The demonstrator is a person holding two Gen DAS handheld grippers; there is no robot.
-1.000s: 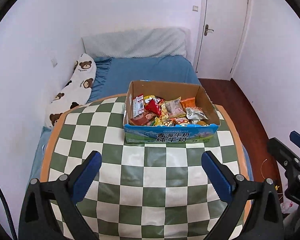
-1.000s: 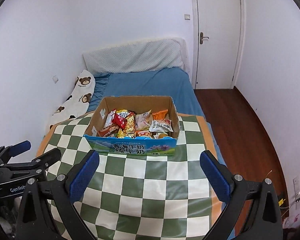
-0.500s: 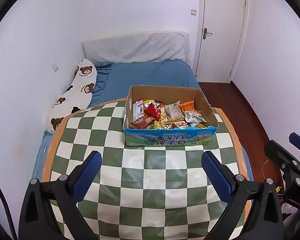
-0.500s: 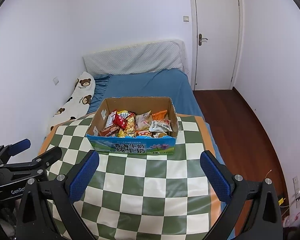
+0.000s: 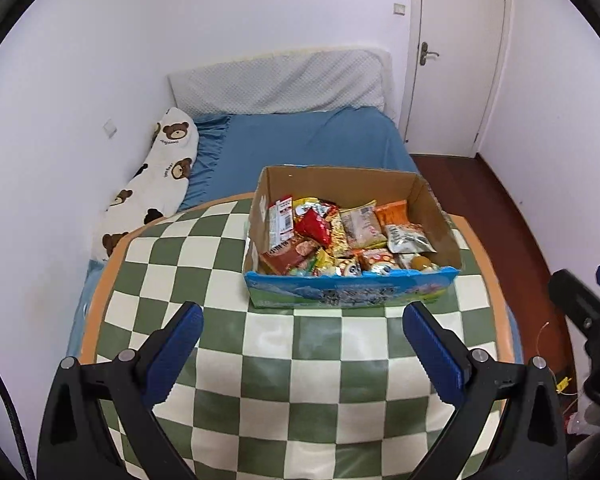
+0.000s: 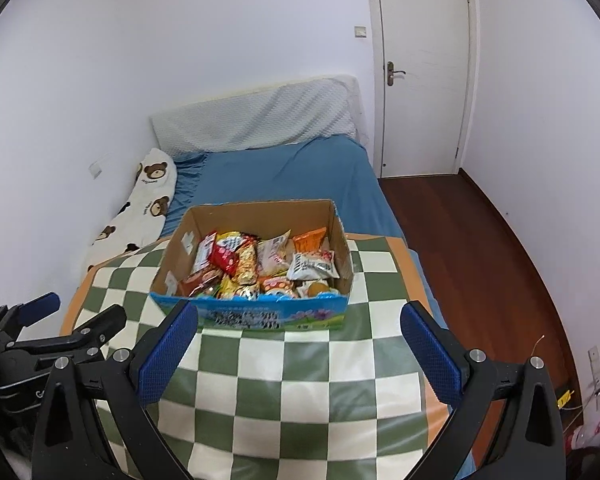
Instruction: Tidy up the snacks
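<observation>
On the checked surface (image 5: 236,360), a box (image 5: 352,294) was seen near the far edge, with the bed (image 5: 312,148) right behind it. All the snacks (image 5: 348,236) were found piled inside the box, and none were seen lying out on the cloth. The packs were heaped in a mixed way, some flat and some on edge, so no sorting by kind could be made out. A red pack (image 5: 313,226) was seen near the top of the pile, and a white pack (image 5: 408,236) was seen toward the right side.

The left tool (image 5: 302,316) was held low over the near part of the surface, with its blue tips spread wide and nothing between them. The right tool (image 6: 298,316) was held the same way, spread wide and empty, and pointed at the box front. Both were likely kept wide so that a pack could fit between the tips.

Two stages were fitted by this scene: snacks gathered into the box and the job nearly finished, or a mixed pile waiting to be sorted. Which one it was could not be told.
</observation>
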